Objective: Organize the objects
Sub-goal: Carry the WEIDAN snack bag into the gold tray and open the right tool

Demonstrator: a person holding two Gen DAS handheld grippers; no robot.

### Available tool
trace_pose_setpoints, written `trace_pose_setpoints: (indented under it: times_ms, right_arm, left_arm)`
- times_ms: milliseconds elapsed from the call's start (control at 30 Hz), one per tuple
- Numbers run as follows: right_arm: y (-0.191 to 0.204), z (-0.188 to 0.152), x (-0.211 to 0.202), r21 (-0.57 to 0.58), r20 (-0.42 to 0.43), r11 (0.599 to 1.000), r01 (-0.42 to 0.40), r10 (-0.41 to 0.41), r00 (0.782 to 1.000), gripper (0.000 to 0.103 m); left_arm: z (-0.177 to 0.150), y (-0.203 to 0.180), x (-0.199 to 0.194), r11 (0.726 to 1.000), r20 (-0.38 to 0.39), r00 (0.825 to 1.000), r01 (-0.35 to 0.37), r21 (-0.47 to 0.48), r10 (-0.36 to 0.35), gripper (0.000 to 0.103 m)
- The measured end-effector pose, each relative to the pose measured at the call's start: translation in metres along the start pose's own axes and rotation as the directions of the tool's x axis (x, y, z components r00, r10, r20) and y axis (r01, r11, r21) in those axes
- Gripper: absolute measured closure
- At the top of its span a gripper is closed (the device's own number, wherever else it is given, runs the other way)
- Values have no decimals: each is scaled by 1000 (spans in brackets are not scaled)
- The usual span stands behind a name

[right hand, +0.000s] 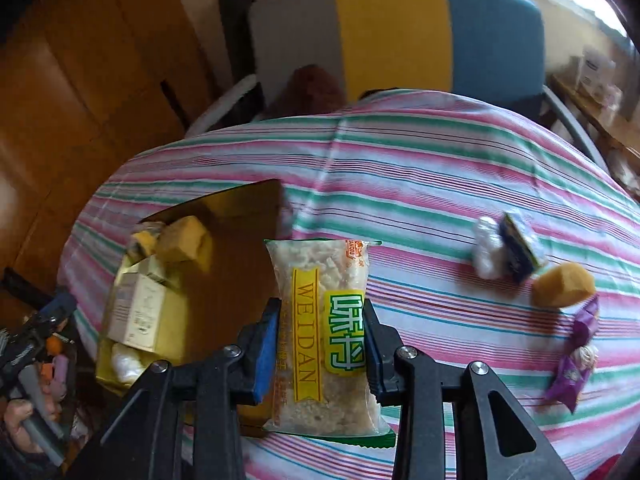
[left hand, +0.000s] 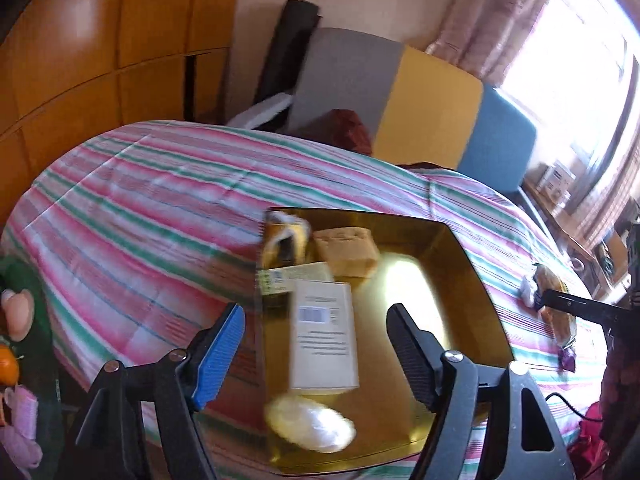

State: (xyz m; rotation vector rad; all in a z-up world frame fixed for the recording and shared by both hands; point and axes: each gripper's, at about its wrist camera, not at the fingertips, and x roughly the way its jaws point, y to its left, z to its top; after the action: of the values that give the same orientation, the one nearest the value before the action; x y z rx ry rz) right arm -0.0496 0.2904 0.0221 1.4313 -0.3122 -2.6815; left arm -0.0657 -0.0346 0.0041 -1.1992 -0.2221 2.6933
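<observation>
Gold tray (right hand: pixel 240 208) sits at 10 o'clock from right gripper (right hand: pixel 320 344), which is clamped on snack pack (right hand: pixel 320 320), long axis 12–6. Left gripper (left hand: pixel 316 344) is wide, empty, over tray.

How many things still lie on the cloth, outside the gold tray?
4, all right of the tray in the right wrist view: a white wad, a blue packet against it, a yellow sponge, a purple candy. Others may be hidden.
</observation>
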Motion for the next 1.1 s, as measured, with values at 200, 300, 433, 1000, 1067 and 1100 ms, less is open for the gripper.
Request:
trace_pose_setpoints:
  times_ms: [200, 300, 433, 1000, 1067, 1100]
  right_arm:
    - [89, 9, 70, -84, -113, 993, -80, 70, 991, 65]
    - [107, 13, 105, -59, -162, 995, -80, 69, 984, 65]
    - [123, 19, 137, -37, -209, 998, -54, 45, 977, 65]
    - [117, 14, 135, 52, -165, 983, -177, 184, 969, 56]
    - [111, 11, 117, 25, -135, 984, -177, 179, 975, 50]
    - [108, 10, 110, 11, -120, 985, -174, 174, 977, 48]
  left_arm:
    - [-7, 28, 3, 998, -17, 999, -31, -50, 30, 32]
    - [-11, 37, 4, 997, -25, 999, -33, -64, 31, 32]
    - [-13, 50, 8, 995, -36, 999, -41, -91, 37, 32]
    - [-15, 37, 7, 998, -34, 999, -39, -40, 38, 32]
    - [-14, 29, 4, 999, -27, 999, -33, -16, 32, 32]
    - [-13, 25, 3, 1000, -24, 999, -28, -3, 28, 32]
